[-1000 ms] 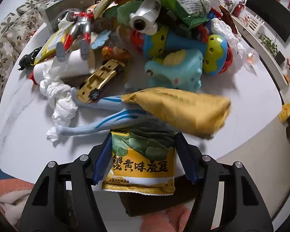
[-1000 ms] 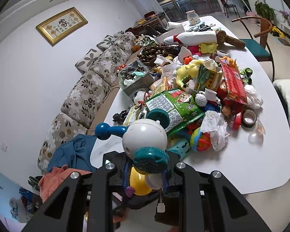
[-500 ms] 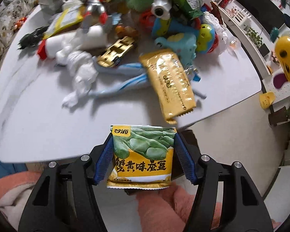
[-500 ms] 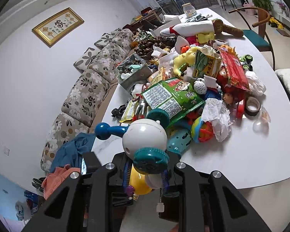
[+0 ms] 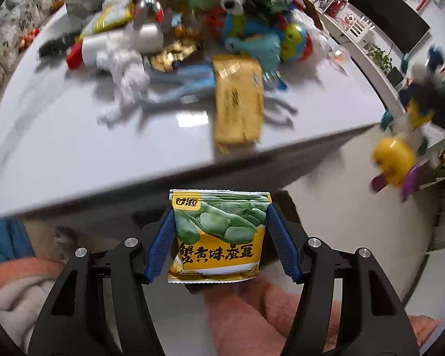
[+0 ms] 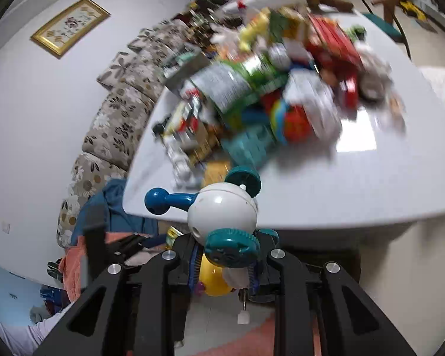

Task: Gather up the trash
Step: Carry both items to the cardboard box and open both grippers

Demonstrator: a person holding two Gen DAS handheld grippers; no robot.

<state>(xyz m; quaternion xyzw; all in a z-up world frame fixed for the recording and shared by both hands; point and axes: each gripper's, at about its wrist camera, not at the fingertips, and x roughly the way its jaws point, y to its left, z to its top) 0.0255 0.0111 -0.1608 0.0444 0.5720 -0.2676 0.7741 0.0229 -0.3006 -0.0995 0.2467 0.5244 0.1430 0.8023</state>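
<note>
Left gripper: blue fingers closed on both side edges of a snack bag, green and yellow with printed beans, held upright and off the desk, past its near edge.

Right gripper: fingers closed on a toy robot with a white round head, teal gear ears, a blue arm pointing to 9 o'clock and a yellow body low between the fingers. In the left view the same toy shows blurred at 3 o'clock, off the desk edge.

Desk, left view, all motion-blurred:
- Gold wrapper, flat, near the desk's front edge, at 12 o'clock from the snack bag.
- Blue figure, lying just beside the gold wrapper at its 9 o'clock.
- White tissue, crumpled, at 10 o'clock of the wrapper.
- Gold car, beyond the figure.
- Teal toy and a round multicoloured ball, at 1 o'clock of the wrapper.
- Mixed heap of toys and packets at the far side; details cannot be told.

Right view: large green packet atop the heap; patterned sofa cushions at 9 o'clock along the wall; gold-framed picture at 10 o'clock.
</note>
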